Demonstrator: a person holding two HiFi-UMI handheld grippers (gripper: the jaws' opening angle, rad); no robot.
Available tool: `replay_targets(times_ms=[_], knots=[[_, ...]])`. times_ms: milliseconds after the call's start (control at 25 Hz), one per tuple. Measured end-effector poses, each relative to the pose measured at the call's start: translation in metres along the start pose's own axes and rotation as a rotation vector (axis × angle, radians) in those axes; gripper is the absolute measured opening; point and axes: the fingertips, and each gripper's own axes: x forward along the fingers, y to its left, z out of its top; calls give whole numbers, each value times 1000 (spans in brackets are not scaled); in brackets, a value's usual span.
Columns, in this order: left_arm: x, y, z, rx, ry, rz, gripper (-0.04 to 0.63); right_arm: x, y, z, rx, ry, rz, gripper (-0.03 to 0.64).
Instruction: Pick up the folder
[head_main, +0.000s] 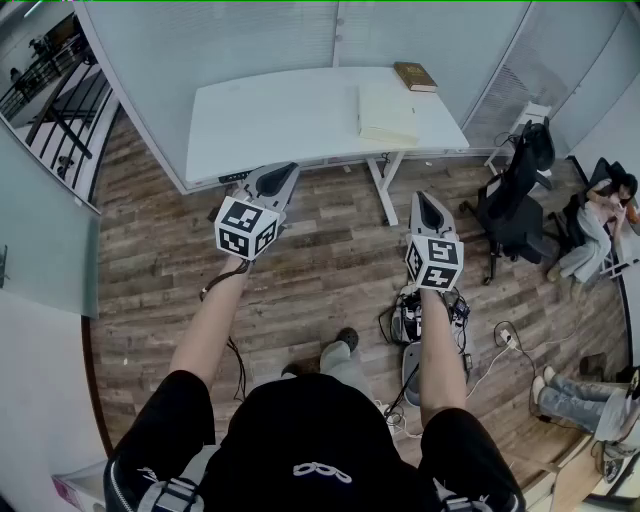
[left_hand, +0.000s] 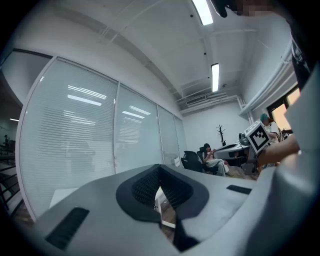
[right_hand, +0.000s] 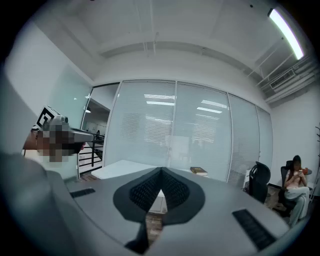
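The folder (head_main: 386, 112), pale yellow and flat, lies on the right part of the white table (head_main: 280, 120) in the head view. Both grippers hang over the wood floor, short of the table's near edge. My left gripper (head_main: 284, 175) points toward the table's front, jaws shut and nothing in them. My right gripper (head_main: 428, 203) is shut and empty too, below and right of the folder. In the left gripper view the left gripper (left_hand: 160, 168) has its pads together. The right gripper (right_hand: 161, 171) shows the same in its own view, where the jaws hide the folder.
A brown book (head_main: 414, 76) lies at the table's far right corner, also seen as the book (right_hand: 198, 171). A black office chair (head_main: 514, 200) and a seated person (head_main: 600, 215) are at the right. Cables and a device (head_main: 420, 320) lie on the floor. Glass walls stand behind the table.
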Motion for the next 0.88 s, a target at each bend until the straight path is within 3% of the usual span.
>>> replay_targets(times_ms=[880], knots=[[170, 10, -34, -59, 68, 67, 21, 127, -135, -19, 36, -6, 91, 21]])
